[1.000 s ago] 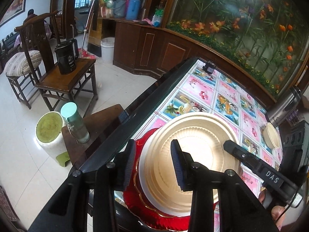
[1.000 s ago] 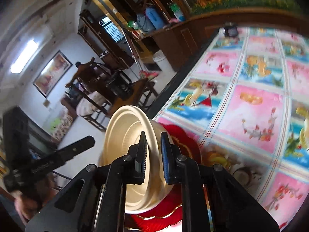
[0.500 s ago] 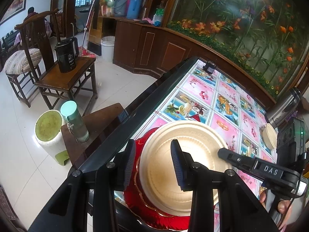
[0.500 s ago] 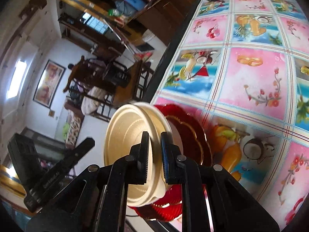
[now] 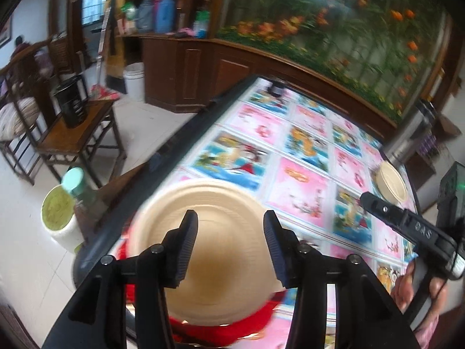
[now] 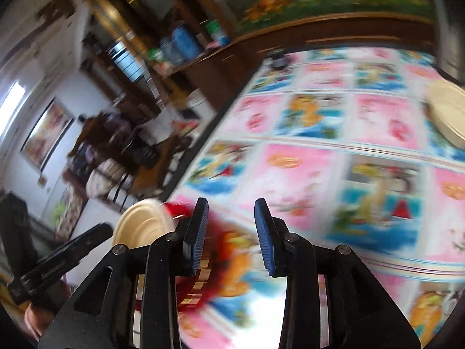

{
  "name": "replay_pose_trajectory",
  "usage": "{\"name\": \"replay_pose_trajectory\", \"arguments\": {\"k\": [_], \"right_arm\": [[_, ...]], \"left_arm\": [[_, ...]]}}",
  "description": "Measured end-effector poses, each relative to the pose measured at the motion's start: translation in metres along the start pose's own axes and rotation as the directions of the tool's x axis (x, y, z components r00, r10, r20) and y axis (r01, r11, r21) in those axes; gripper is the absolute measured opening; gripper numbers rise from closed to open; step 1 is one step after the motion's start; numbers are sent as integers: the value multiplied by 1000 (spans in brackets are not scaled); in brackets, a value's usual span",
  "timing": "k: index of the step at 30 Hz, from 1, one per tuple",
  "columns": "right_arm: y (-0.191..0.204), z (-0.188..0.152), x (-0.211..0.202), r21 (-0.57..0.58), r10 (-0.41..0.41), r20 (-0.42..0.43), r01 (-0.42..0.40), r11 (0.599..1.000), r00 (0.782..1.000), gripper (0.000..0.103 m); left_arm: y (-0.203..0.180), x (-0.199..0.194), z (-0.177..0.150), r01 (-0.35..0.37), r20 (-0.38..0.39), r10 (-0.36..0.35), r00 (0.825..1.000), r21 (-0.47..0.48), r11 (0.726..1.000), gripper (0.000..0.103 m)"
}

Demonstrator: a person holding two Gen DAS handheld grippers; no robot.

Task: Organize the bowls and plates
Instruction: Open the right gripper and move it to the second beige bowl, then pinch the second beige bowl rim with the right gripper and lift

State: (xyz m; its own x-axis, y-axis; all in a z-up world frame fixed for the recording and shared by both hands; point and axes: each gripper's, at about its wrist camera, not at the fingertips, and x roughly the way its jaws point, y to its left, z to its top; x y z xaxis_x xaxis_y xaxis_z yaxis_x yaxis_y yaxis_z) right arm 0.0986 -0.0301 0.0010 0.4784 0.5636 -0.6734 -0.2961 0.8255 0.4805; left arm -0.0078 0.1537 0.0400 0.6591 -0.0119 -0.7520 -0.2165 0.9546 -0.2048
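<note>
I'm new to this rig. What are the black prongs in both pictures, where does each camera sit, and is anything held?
No robot: a person carries a two-finger gripper in each hand, with a fisheye camera on each looking along its fingers. The left gripper stands open over a cream plate resting on a red plate at the edge of the picture-patterned table. The right gripper is open and empty; its jaws have just been opening. A cream bowl sits farther along. Both views are motion-blurred.

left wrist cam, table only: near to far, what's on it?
Red plate with the cream plate on top of it → small cream bowl near the right edge → small dark object at the far end.
</note>
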Motion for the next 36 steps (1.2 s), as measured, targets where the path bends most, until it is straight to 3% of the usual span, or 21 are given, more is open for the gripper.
{"name": "replay_pose_trajectory", "arguments": {"k": [6,9,13,17,22,28,36], "right_arm": [[-93,9,-48,145,-121,110,105,984,986,33],[-144,14,-76,223,-198,157,160,962,968,33],[-207,23,-120,333,-313,217,231,914,925,32],[-262,40,-149,433,-360,242,232,871,901,32],[-306,72,-140,489,-321,175,201,849,931,32],[-339,91,-119,551,-354,104,243,799,929,32],[-351,98,-93,514,-320,46,252,820,946,32]], "left_arm": [[-86,29,8,45,-42,-40,998,138,989,57],[-126,53,12,82,-100,-64,993,185,979,58],[-183,96,21,96,-166,-55,985,246,965,58],[-233,131,35,108,-204,-53,978,271,956,58],[-291,163,62,94,-184,-39,982,303,948,58],[-333,209,80,59,-200,2,980,296,953,59],[-358,232,75,47,-171,4,985,290,956,59]]}}
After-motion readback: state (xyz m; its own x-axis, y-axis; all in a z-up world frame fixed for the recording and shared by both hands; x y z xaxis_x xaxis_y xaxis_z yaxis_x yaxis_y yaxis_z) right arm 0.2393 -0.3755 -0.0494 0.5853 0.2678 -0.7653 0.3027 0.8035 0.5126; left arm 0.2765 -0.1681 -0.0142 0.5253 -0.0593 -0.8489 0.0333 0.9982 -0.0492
